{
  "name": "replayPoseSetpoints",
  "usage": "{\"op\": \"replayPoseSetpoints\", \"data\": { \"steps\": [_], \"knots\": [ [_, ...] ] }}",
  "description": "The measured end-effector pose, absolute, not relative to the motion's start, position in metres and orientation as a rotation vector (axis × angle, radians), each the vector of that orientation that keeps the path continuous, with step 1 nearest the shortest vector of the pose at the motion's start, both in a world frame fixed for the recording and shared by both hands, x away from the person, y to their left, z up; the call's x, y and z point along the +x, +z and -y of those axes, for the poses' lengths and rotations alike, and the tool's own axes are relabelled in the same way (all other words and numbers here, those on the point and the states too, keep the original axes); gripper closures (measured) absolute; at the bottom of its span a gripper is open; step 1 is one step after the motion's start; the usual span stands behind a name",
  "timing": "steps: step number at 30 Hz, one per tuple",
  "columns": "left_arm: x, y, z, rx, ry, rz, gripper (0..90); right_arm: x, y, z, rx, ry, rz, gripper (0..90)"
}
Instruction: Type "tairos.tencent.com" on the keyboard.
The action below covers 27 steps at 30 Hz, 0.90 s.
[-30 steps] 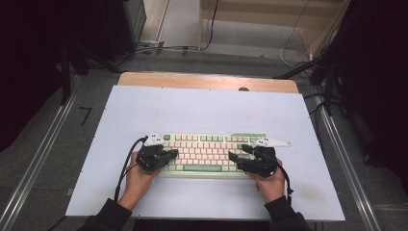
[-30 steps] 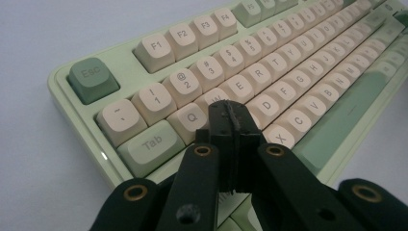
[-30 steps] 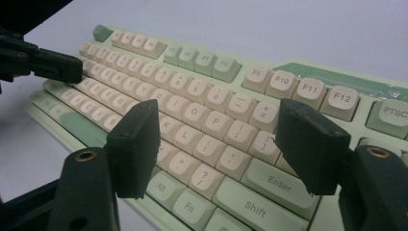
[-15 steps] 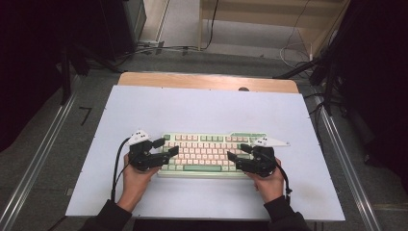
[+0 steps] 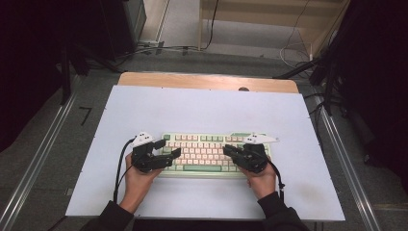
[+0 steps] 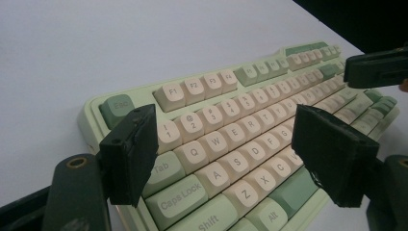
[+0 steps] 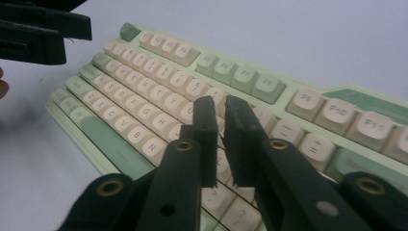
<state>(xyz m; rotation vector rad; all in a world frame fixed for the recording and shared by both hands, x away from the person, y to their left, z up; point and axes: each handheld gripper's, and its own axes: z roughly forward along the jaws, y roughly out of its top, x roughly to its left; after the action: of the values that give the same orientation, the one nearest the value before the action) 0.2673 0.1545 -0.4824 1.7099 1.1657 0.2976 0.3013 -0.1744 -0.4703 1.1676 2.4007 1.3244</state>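
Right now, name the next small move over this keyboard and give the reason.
Probably lower the right gripper onto the key beneath its tip. Its jaws have just closed, nearly together with nothing between them, making a single point above the keyboard, while the left gripper has just opened, jaws wide apart over the left-hand keys.

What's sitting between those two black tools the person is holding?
In the high view, only the keyboard's middle keys lie between the left tool and right tool.

keyboard (image 7: 308, 120) right end cut off by edge, near keys hidden behind right gripper (image 7: 220, 120)
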Motion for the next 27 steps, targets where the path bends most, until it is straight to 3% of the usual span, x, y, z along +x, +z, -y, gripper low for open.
{"op": "replayPoseSetpoints", "data": {
  "steps": [2,13,27],
  "knots": [
    [0.267,-0.482,-0.155,1.708,0.298,-1.165,25.2,0.303,-0.473,0.168,1.157,1.306,-2.419,87.2],
    [0.266,-0.482,-0.153,1.711,0.314,-1.159,23.8,0.31,-0.481,0.143,1.119,1.225,-2.461,87.3],
    [0.265,-0.484,-0.152,1.718,0.325,-1.159,24.5,0.315,-0.483,0.14,1.149,1.176,-2.445,87.3]
  ]
}}
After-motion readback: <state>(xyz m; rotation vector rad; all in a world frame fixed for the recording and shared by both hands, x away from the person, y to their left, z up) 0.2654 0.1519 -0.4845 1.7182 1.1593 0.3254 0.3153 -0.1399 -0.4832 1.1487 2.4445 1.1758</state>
